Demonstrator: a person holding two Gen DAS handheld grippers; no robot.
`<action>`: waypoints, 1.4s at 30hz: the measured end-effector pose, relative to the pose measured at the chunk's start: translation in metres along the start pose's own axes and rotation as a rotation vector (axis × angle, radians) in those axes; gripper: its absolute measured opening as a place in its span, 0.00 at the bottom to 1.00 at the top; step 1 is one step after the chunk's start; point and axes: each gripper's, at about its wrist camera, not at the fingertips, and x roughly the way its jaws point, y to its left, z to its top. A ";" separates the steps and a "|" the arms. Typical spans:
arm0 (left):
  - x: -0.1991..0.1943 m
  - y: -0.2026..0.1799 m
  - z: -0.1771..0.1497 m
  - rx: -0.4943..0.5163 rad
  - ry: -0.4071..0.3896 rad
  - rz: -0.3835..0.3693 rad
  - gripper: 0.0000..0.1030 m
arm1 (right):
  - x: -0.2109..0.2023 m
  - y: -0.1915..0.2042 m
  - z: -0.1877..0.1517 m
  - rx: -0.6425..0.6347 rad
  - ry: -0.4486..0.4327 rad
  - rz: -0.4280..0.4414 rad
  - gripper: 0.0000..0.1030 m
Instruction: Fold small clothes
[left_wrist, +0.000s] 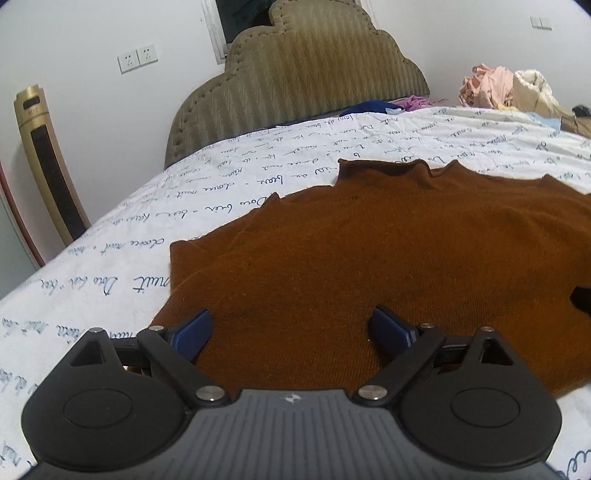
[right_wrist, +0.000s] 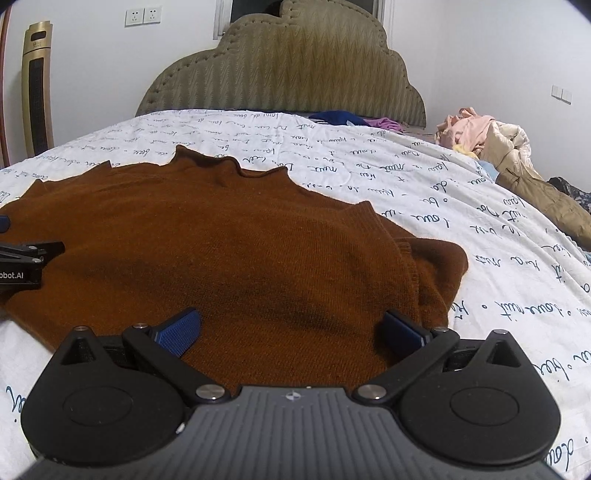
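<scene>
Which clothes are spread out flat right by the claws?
The brown sweater, lying flat on the bed sheet under both open claws. The pink and cream clothes are bunched in a far pile; the blue and purple ones are crumpled by the headboard.

Two low wrist views side by side, near the brown sweater (left_wrist: 369, 251), both facing the headboard (right_wrist: 284, 70).

Count: one brown sweater (left_wrist: 388, 251) on one bed (left_wrist: 110, 258); two grippers, left gripper (left_wrist: 291, 332) and right gripper (right_wrist: 291, 330); one headboard (right_wrist: 288, 70); one far-right clothes pile (right_wrist: 487, 136); one tower fan (right_wrist: 37, 85), far left.
</scene>
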 end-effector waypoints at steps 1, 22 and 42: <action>0.000 -0.002 0.000 0.013 -0.003 0.011 0.92 | 0.000 0.000 0.000 0.001 0.000 0.001 1.00; 0.007 0.010 0.024 -0.072 0.042 -0.218 1.00 | 0.001 -0.003 0.001 0.024 0.004 0.029 1.00; 0.018 -0.014 0.016 -0.094 0.048 -0.125 1.00 | 0.001 -0.002 0.000 0.016 0.002 0.023 1.00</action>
